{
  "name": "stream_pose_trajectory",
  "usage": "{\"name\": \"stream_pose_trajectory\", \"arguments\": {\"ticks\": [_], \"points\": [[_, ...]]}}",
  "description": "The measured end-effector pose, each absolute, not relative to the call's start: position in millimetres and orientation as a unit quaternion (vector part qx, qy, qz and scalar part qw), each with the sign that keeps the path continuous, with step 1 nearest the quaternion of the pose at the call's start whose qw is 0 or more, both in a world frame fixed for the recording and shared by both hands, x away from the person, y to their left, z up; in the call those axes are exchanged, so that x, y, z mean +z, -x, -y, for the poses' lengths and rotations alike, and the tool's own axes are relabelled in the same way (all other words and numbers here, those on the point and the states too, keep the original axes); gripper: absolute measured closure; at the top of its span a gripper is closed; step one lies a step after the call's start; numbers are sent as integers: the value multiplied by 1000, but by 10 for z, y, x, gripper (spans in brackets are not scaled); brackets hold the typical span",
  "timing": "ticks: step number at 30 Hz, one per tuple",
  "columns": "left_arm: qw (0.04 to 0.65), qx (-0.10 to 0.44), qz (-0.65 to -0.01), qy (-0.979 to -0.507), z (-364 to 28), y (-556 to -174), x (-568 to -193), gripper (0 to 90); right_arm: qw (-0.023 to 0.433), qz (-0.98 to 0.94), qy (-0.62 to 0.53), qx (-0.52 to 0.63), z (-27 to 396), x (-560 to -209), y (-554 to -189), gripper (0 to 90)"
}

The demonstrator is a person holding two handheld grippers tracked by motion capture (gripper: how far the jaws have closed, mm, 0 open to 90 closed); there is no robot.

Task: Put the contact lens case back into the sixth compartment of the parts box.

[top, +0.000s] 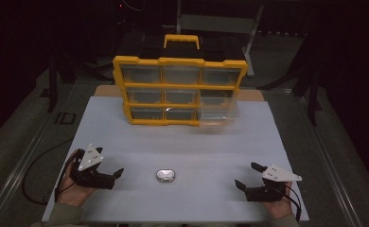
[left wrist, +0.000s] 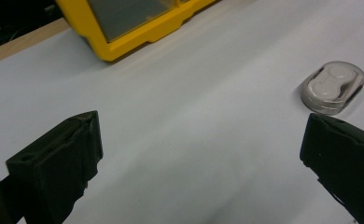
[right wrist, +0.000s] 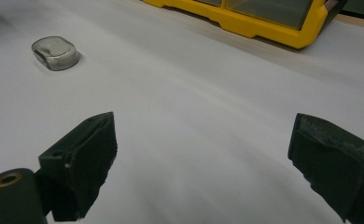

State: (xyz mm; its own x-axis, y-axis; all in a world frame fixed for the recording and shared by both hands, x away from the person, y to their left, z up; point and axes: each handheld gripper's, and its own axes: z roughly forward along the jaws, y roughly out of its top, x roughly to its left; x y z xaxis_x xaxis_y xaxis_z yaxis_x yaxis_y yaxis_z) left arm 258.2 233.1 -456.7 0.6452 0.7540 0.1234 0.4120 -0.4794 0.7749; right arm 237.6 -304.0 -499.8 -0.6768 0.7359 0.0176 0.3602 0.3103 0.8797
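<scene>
Both grippers are held low over the white table point(top: 182, 142), one at each near corner. The left gripper point(top: 118, 174) has its jaws spread wide with nothing between them; the same is seen for the right gripper point(top: 249, 176), whose fingers point(right wrist: 84, 163) stand well apart over bare surface.

The small clear case point(top: 165, 176) is found lying flat between the two grippers, apart from both, somewhat nearer the left. In the left gripper view it sits just beyond and beside the farther fingertip point(left wrist: 339, 149), outside the gap. In the right gripper view the case point(right wrist: 55, 52) lies well ahead of the fingers, off to their left.

Handling, as judged: a light, rigid plastic shell with a glossy, rounded rim, likely to slip or skate on the smooth table if pinched off-centre. It is low, so the fingers would have to be brought down almost to the surface. A grip across the short width, on the two straighter long sides, is thought safest.

Long axis: an oblong outline, lying roughly on the line from one gripper to the other. No clear front or hinge end can be told.

A yellow drawer organizer point(top: 180, 90) stands far beyond the fingers, its lower right drawer seemingly pulled out.
</scene>
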Motion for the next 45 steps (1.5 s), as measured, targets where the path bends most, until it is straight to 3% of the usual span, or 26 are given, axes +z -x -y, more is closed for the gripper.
{"name": "stream_pose_trajectory", "arguments": {"ticks": [18, 45], "points": [[329, 198, -292, -876, -1933, -2854, -4571, 0, 194, -787, -349, 471, 3035, -4998, -2376, 77], [314, 158, -219, -910, -1468, -3086, -4665, 0, 186, -794, -345, 465, 3025, -5012, -2390, 77]]}}
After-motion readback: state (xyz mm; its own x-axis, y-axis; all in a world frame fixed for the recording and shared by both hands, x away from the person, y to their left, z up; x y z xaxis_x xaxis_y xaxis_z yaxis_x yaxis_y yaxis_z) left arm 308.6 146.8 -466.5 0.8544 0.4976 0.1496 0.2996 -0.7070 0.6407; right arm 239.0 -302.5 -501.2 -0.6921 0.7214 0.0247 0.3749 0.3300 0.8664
